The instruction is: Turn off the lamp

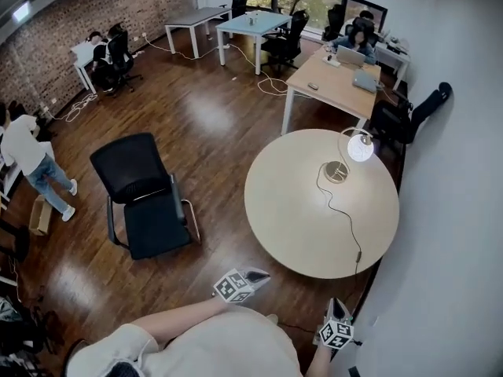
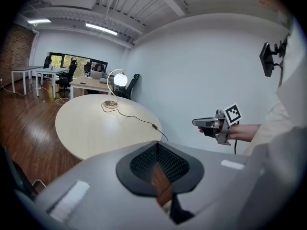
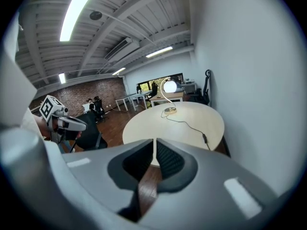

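The lamp glows at the far right of the round beige table; its globe arches over a round base. A black cord with an inline switch trails from the base toward the table's near edge. Both grippers hang in the air short of the table, well away from the lamp. My left gripper is shut, its tips meeting with nothing between them. My right gripper is close to the white wall, its jaws together and empty.
A black office chair stands on the wood floor left of the table. A white wall runs along the right. Desks with seated people fill the back, and a person stands at far left.
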